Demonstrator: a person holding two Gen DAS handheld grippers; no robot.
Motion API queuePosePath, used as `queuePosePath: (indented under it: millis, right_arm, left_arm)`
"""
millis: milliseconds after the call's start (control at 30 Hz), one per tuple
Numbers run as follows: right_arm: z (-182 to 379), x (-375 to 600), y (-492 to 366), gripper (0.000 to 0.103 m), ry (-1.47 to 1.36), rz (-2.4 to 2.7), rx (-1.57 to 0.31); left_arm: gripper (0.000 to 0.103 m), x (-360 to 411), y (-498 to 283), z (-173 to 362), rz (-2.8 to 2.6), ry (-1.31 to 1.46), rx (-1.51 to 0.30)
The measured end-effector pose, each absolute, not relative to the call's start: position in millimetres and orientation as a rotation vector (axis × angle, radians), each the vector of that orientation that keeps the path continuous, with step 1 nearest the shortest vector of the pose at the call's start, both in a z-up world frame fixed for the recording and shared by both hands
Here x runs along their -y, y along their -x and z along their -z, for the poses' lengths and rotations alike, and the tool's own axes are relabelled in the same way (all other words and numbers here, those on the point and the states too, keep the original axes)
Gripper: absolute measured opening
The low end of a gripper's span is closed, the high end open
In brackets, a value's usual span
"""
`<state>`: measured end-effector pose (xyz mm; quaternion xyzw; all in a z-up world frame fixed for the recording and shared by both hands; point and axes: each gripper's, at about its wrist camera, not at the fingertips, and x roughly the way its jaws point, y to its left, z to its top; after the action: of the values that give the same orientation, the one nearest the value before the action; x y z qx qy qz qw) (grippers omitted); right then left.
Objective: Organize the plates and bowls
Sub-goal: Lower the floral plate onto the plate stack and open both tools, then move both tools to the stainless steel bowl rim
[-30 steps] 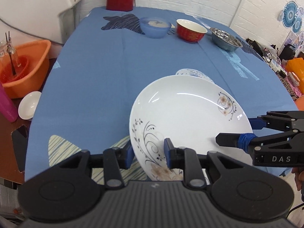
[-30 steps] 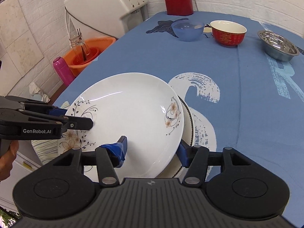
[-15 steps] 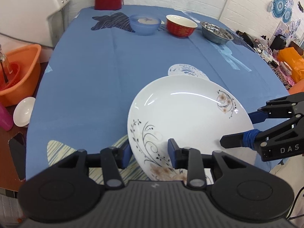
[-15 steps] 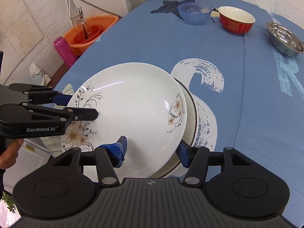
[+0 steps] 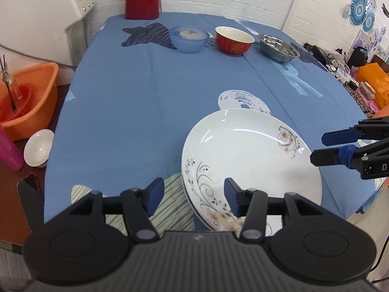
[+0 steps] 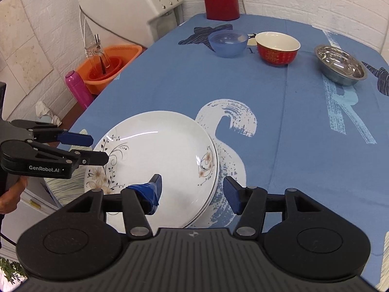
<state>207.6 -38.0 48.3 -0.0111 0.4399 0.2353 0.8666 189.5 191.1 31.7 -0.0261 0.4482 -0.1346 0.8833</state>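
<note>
At the counter's (image 6: 170, 82) near edge, floral plate (image 6: 158, 165) stacked on another, left tongs (image 5: 192, 196) at nine o'clock, right tongs (image 6: 192, 191) at six, both spread wide, empty.

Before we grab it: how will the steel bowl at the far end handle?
The steel bowl looks thin-walled, so probably light and stiff, not fragile. Its polished surface may be slippery between gripper pads, so pinching the rolled rim seems safest. It sits upright on the blue tablecloth, wide and low, so a push should slide it rather than tip it.
</note>
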Motion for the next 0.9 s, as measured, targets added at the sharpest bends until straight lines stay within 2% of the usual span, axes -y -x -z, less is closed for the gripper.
queuePosePath:
  millis: [267,500,700,900]
  right_arm:
    - [-29,110,-203,0.042,-0.244,-0.392,-0.961]
    - [-28,170,-201,0.042,-0.351,-0.288,-0.950]
    - [-35,228,-241,0.043,-0.419,-0.205,-0.880]
    - [-33,284,-329,0.043,-0.405,-0.068,-0.824]
  left_arm:
    - [0.052,-179,-187,-51,0.298,0.084,-0.910]
    - [0.065,-128,-213,-75,0.411,0.152,-0.892]
    - [0.068,-53,-292,-79,0.452,0.258,-0.932]
    - [0.068,20,-402,-58,0.378,0.358,-0.948]
